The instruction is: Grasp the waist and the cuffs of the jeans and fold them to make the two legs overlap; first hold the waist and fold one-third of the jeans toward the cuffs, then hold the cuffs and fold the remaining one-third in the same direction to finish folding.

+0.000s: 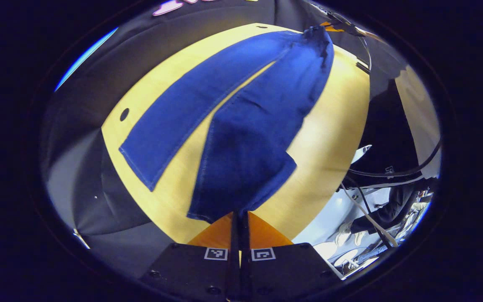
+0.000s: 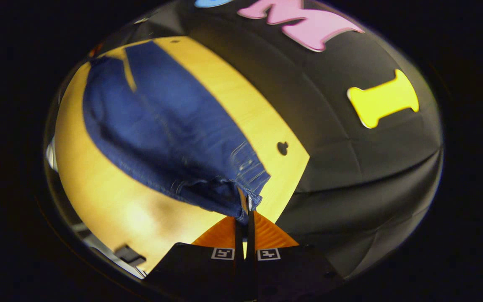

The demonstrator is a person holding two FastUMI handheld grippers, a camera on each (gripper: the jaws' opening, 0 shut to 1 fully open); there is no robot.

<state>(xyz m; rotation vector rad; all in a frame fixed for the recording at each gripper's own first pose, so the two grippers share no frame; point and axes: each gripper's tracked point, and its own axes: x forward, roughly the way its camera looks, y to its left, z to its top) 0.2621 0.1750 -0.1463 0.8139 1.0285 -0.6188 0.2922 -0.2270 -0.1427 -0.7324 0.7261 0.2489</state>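
Jeans (image 1: pixel 241 138): blue denim, spread over the worktop (image 1: pixel 329 138), one leg flat, the other raised at its cuff.
Left gripper (image 1: pixel 240 214): fingers pinching the lifted cuff.
Right gripper (image 2: pixel 245 216): fingers pressed together on the waist edge, raised off the wood.
Worktop: light wood, round holes near its edges.

a pale wooden table (image 1: pixel 329 138) stands against black cloth walls (image 2: pixel 350 176), with cables (image 1: pixel 392 173) beside it.
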